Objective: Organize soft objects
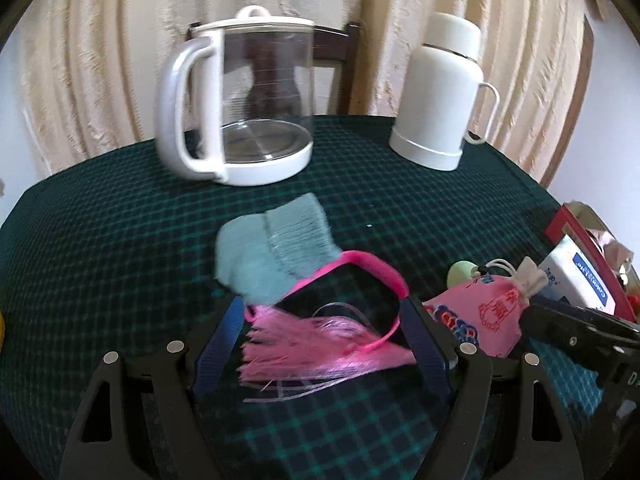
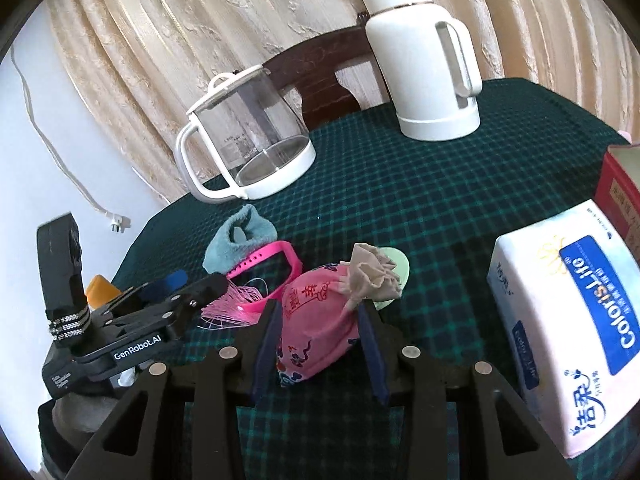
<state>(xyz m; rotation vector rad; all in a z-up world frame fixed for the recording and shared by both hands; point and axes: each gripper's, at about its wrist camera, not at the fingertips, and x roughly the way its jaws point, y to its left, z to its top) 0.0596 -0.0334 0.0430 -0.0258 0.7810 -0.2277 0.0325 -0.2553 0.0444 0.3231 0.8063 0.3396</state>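
Right wrist view: my right claw (image 2: 320, 344) pinches the pink pouch (image 2: 316, 320) near the table (image 2: 400, 200) middle. My left claw (image 1: 320, 344) is spread around the pink tassel (image 1: 312, 356). The sock (image 1: 272, 248) lies loose; sorting has barely begun.

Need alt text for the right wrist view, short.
The right gripper straddles a pink drawstring pouch on a green plaid tablecloth, its pads close on either side. The left gripper reaches toward a pink headband and a blue sock; a glass kettle, white flask and tissue pack stand around.
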